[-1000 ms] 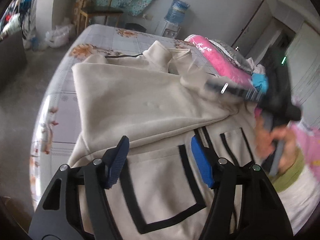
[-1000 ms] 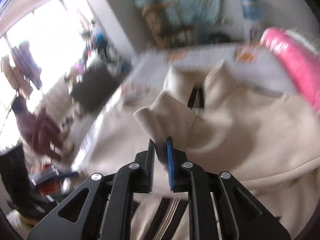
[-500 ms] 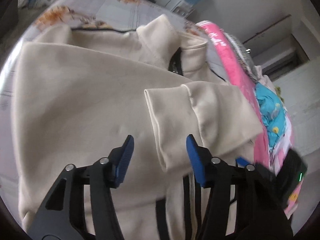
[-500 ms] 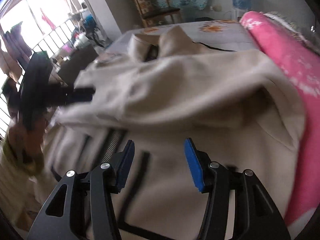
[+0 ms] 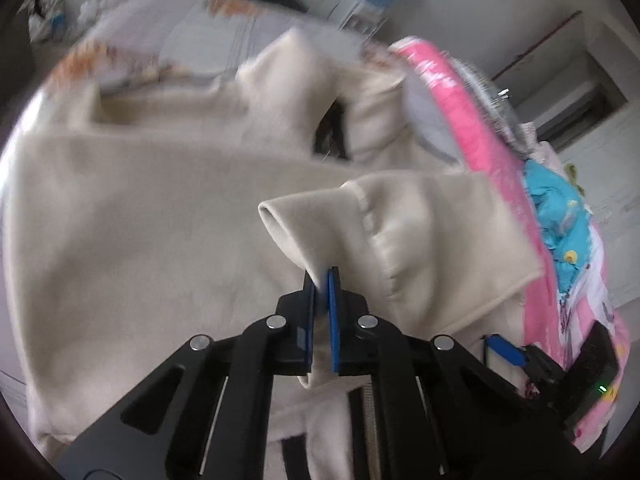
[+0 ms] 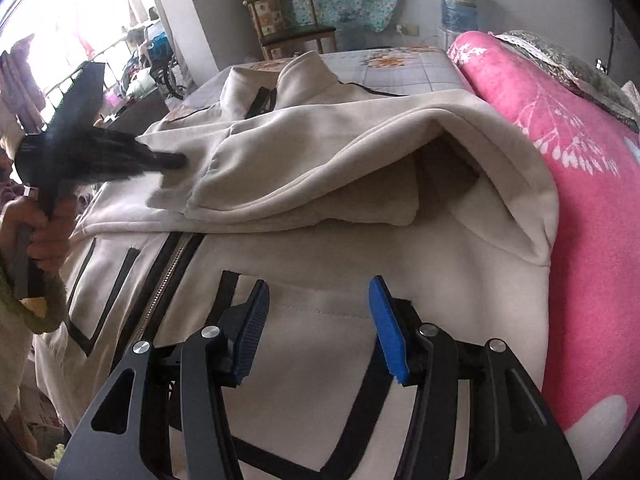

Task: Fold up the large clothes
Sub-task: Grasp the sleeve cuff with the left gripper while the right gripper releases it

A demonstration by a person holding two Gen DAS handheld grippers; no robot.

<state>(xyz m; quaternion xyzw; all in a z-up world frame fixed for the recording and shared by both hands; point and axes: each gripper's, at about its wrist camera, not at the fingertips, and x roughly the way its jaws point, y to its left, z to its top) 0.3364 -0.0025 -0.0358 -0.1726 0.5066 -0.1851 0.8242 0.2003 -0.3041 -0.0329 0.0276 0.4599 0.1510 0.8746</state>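
A large cream zip-up jacket (image 5: pixel 140 220) with black trim lies front up on the bed, both sleeves folded across its chest. My left gripper (image 5: pixel 321 276) is shut on the cuff of the right sleeve (image 5: pixel 320 224), pinching the cloth between its blue pads. In the right wrist view the left gripper (image 6: pixel 176 159) shows at the left, at the same sleeve cuff (image 6: pixel 224 176). My right gripper (image 6: pixel 316 292) is open and empty, over the lower front of the jacket (image 6: pixel 320 320) near a black-edged pocket.
A pink blanket (image 6: pixel 580 184) lies along the right side of the jacket, with blue and pink clothes (image 5: pixel 560 216) piled on it. The flowered bedsheet (image 6: pixel 400 68) shows beyond the collar. A wooden chair (image 6: pixel 288 24) and a water dispenser (image 6: pixel 458 4) stand by the far wall.
My left gripper has closed on the sleeve cuff it was open around. My right gripper let go of that cuff earlier and has drawn back, open, over the lower front.
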